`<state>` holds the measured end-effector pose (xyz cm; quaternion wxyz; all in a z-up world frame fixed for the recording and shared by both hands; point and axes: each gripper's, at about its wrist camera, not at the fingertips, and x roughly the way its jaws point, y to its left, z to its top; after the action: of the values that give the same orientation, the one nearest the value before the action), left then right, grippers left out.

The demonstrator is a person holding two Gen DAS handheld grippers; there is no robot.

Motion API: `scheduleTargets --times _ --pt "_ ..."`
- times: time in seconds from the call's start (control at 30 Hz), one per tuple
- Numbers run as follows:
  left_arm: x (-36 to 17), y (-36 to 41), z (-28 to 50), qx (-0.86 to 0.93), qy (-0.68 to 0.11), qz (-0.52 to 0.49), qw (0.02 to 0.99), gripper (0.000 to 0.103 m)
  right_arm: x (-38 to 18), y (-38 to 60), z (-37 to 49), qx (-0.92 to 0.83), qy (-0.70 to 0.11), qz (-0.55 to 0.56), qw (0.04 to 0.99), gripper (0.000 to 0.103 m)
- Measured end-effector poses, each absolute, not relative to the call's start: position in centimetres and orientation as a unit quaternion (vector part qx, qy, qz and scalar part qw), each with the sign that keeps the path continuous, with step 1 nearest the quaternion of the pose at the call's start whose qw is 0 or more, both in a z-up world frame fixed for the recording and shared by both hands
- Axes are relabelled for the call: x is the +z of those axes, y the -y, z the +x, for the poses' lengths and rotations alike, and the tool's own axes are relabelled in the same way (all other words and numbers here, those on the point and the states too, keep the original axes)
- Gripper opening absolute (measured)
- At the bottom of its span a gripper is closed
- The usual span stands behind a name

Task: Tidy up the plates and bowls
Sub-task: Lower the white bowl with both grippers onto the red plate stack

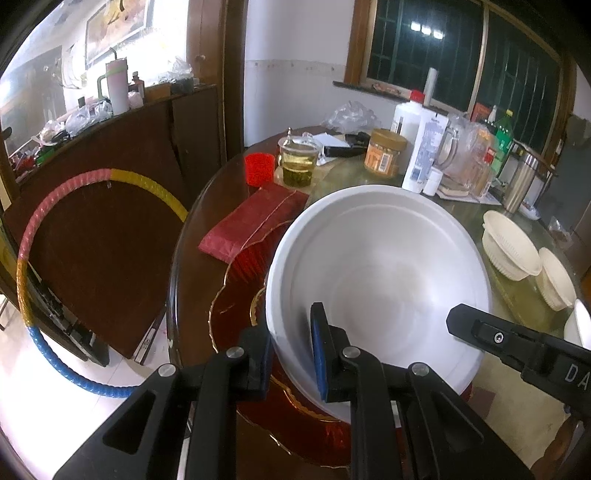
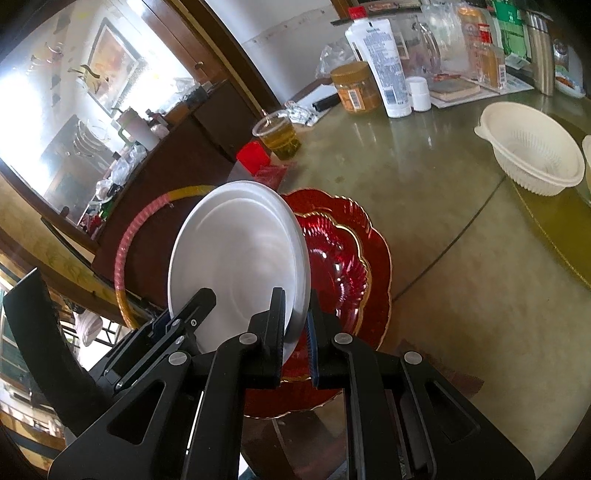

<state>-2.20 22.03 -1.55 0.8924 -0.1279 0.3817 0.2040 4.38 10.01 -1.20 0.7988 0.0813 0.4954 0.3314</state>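
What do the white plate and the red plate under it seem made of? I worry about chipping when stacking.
White plate: likely glazed ceramic or melamine, given its smooth, opaque, softly glossy face.
Red plate: probably glass or clear plastic, given its translucent, ribbed, sharply glinting surface and gold scalloped rim.

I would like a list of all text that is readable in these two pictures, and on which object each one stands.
"DA" (cut off by the picture's edge): on the right gripper, seen from the left wrist.
White lotion bottle: dense print, too blurred to read.
Peanut butter jar: orange label, unreadable.
Green bottle: label too small.
Red packages: print blurred.
Nothing else legible.
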Motion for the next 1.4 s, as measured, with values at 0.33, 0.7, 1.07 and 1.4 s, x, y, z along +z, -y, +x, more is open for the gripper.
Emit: scheduleTargets --times 0.33,0.7,1.07,1.4 --pt "-2.3 -21.9 -1.9 0.201 -0.402 -0.126 0.884 0.017 -2.4 -10.1 5.2 0.323 -0.516 0.077 0.79 0.01" --pt "-2.7 -21.8 -1.6 0.199 -0.417 -0.126 0.878 0.018 -2.7 -10.3 5.6 0.318 -0.528 0.059 0.785 0.01" --pt "-2.9 -21.9 -1.4 0.198 -0.425 -0.131 0.873 0.018 -2.7 -10.5 5.7 0.317 -0.534 0.057 0.782 0.01" --pt "-3.0 -21.9 -1.2 0.204 -0.424 -0.137 0.872 0.018 -3.3 -10.9 6.0 0.313 -0.546 0.054 0.775 0.011"
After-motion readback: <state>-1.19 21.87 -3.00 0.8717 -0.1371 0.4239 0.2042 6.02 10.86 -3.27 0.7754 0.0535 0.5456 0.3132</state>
